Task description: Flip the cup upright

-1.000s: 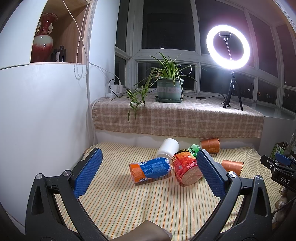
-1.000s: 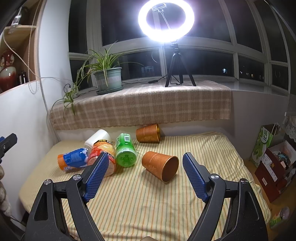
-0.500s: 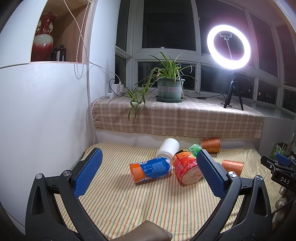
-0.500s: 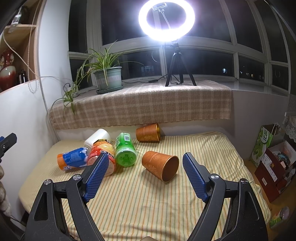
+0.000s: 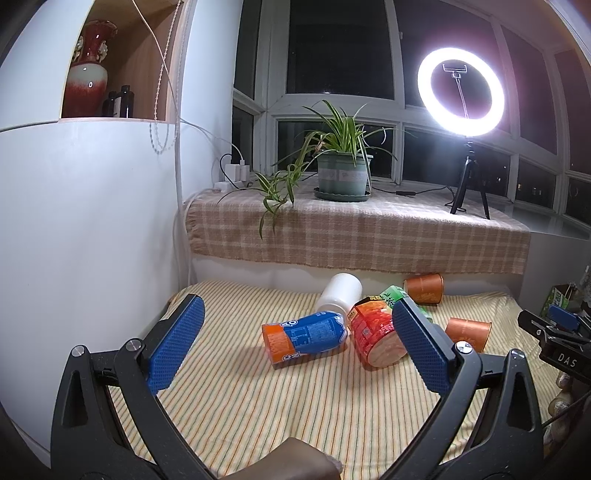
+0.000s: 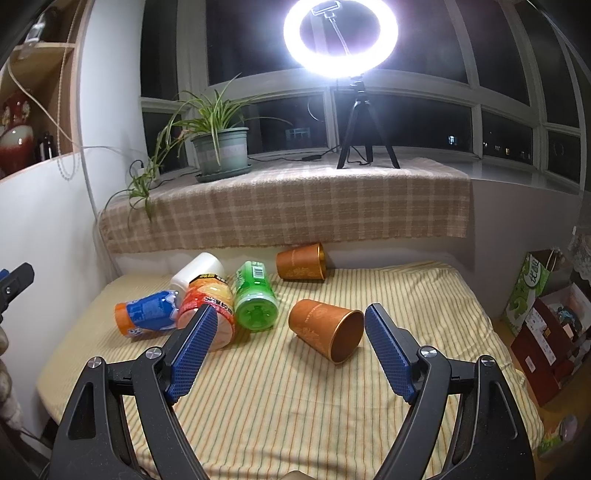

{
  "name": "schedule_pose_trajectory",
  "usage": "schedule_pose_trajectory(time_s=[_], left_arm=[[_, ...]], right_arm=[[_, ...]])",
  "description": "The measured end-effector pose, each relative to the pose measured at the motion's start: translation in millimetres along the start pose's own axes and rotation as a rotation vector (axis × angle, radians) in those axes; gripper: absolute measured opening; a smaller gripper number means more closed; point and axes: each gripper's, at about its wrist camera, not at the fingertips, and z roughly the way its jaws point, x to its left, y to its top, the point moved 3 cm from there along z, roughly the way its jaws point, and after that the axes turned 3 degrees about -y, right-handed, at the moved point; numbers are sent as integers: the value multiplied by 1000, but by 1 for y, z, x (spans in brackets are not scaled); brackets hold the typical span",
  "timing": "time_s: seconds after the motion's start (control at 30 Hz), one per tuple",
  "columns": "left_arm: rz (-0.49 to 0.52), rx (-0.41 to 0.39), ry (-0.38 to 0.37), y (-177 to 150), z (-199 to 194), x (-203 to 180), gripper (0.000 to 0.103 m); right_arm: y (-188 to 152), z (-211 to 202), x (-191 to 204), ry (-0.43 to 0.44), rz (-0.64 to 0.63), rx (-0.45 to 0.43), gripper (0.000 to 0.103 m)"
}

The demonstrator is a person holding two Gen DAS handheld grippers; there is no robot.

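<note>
Two orange paper cups lie on their sides on the striped cloth. The near cup (image 6: 325, 328) has its mouth toward me, between and just beyond my right gripper's fingers; it also shows in the left wrist view (image 5: 467, 334). The far cup (image 6: 301, 263) lies by the back wall, also seen in the left wrist view (image 5: 424, 288). My right gripper (image 6: 291, 349) is open and empty above the cloth. My left gripper (image 5: 295, 345) is open and empty, to the left of the pile of cups.
A blue-and-orange cup (image 5: 304, 338), a red noodle cup (image 5: 371, 338), a green cup (image 6: 255, 297) and a white cup (image 5: 340, 293) lie tipped together at the left. A plaid-covered sill (image 6: 288, 206) holds a potted plant (image 6: 221, 151) and a ring light (image 6: 341, 35). Boxes (image 6: 546, 332) stand on the floor at the right.
</note>
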Motion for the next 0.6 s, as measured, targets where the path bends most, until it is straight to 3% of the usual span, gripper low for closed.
schedule_pose_trajectory(time_s=[0.6], left_arm=[[-18, 46, 50, -13, 20, 35, 103]], right_arm=[[16, 54, 47, 112, -62, 89, 82]])
